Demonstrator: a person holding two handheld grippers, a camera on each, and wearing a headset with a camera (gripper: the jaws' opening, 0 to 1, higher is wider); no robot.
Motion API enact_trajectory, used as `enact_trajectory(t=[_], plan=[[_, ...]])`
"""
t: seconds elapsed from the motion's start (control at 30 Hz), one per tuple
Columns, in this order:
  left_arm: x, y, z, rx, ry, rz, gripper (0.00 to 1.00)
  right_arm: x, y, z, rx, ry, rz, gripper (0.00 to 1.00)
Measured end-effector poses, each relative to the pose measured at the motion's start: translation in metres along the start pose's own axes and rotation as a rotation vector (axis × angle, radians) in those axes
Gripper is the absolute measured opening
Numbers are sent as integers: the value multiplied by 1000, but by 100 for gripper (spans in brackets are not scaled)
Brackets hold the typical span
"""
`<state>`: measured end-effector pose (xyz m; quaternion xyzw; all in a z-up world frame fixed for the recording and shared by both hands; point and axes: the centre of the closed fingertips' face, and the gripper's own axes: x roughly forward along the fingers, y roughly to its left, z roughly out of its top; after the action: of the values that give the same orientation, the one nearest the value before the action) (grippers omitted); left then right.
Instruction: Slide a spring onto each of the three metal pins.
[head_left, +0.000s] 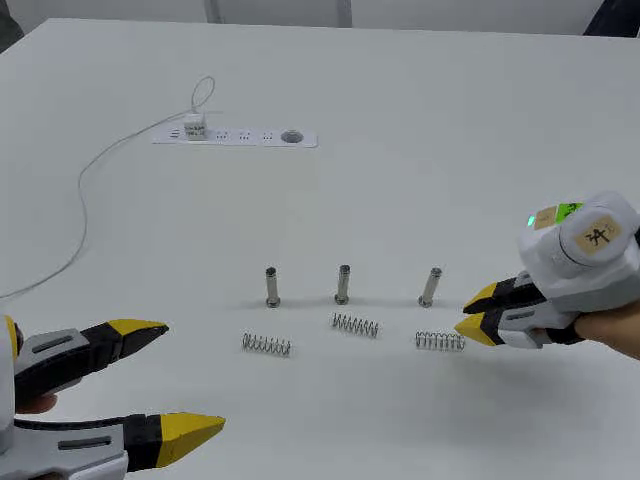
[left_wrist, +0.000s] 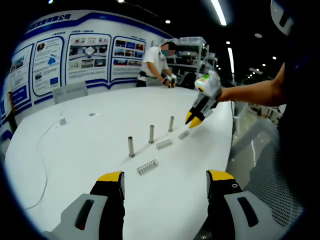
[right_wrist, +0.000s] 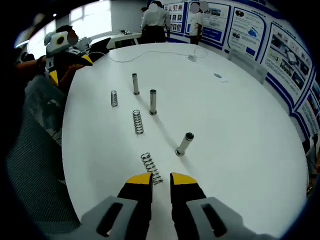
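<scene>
tabletop (head_left: 450, 120): white, glossy, wide.
power strip (head_left: 240, 136): white, lying flat at 11 o'clock in the head view, with a round button at its right end.
plug (head_left: 194, 127): white block, seated in the strip's left end.
cable (head_left: 85, 180): white, loops at 12 o'clock of the plug, then trails toward 8 o'clock.
wall posters (left_wrist: 75, 50): blue-and-white, at 10 o'clock in the left gripper view.
person (left_wrist: 155, 62): white shirt, at 12 o'clock beyond the tabletop's far edge.
ceiling lights (left_wrist: 218, 11): long strips at 1 o'clock.

An office-like showroom or lab: blue-and-white display boards (left_wrist: 87, 50) line the wall, storage shelves (left_wrist: 195, 47) stand behind, strip lights (left_wrist: 218, 12) hang above a large white tabletop (head_left: 450, 200).
</scene>
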<state>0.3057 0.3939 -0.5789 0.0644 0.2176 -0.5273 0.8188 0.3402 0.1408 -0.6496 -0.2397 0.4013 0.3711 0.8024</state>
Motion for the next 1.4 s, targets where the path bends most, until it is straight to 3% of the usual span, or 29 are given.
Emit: enact_trajectory(t=[0.23,0.47,1.07,1.4], plan=[[0,0,-1,-2,2,2,68,9,7,-5,-90,40,65,15],[0,-1,-1,0,6,-3,68,15,6,-11,-175,100,97,14],[8,-11,2,33,27,-52,66,26,10,-17,-227,165,182,12],[10,-12,9,99,49,-84,66,23,12,-14,-212,154,174,11]])
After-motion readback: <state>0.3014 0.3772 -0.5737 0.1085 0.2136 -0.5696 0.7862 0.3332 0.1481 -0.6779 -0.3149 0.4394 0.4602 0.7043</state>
